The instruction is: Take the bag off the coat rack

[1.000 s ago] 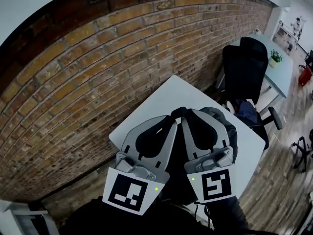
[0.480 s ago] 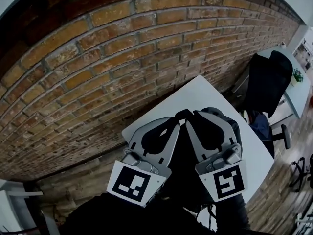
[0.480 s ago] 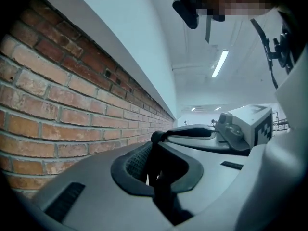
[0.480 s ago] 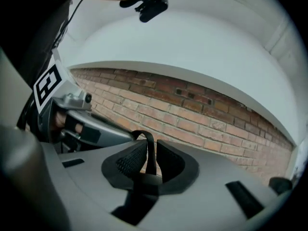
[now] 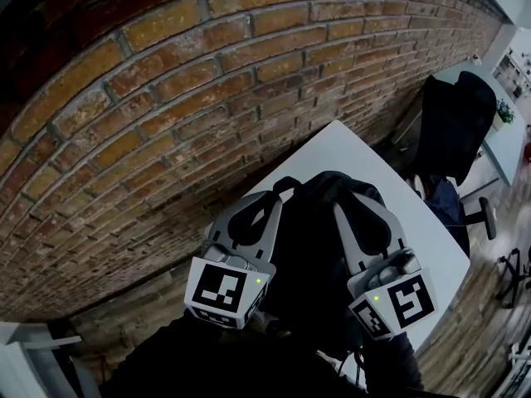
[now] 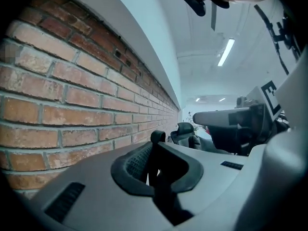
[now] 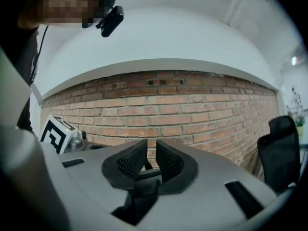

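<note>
Head view: a black bag [image 5: 311, 255] fills the middle of the frame between the two grippers, over a white table [image 5: 357, 152] beside a rough brick wall [image 5: 166, 98]. No coat rack shows, so the bag looks already taken off it. Its long axis runs from the frame's middle down toward the person. It sits right of the left gripper [image 5: 278, 196] and left of the right gripper [image 5: 348, 196]. Whether it rests on the table I cannot tell.

Left gripper view: the ribbed dark pads are clamped on a narrow black strap [image 6: 156, 141], so this hand carries the bag.

Right gripper view: the jaws have just been opening and stand apart, with brick showing through the gap. A thin dark piece sits low between the pads, unpressed. Any setting down likely depends on the left hand.
</note>
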`<state>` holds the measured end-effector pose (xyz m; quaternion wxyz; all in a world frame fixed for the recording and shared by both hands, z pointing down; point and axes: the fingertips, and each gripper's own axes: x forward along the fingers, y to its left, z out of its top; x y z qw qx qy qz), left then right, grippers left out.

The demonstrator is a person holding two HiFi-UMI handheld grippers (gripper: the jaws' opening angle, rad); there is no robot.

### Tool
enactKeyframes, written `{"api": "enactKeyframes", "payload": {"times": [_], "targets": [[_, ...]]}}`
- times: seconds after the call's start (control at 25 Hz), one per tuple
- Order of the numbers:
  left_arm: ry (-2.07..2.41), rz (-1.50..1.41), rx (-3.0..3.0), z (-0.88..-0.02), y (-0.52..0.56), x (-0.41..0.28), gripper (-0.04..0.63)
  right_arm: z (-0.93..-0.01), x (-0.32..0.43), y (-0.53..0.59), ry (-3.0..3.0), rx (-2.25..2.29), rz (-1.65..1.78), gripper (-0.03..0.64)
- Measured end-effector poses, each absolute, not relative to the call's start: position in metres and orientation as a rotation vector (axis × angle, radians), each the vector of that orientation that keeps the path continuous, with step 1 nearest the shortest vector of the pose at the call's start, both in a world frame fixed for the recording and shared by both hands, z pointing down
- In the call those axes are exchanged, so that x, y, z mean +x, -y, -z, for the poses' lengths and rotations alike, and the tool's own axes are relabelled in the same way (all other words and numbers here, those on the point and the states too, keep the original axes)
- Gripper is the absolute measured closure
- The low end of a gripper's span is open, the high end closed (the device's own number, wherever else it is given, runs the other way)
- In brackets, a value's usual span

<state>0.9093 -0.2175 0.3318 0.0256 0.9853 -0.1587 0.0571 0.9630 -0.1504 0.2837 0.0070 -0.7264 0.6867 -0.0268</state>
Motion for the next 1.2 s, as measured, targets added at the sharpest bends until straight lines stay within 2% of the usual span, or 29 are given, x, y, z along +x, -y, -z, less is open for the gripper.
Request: {"api": "enactKeyframes", "payload": {"times": [0.72, 1.2], "targets": [[0.353, -0.328, 2.993, -0.418, 0.268, 0.919, 0.557, -0.365, 0.942, 0.198, -2.134, -2.331, 0.298, 0.557], [0.319, -0.483, 2.93, -0.488, 0.299, 0.929, 0.557, -0.38, 0.953, 0.219, -2.146, -2.309, 0.363, 0.557]]}}
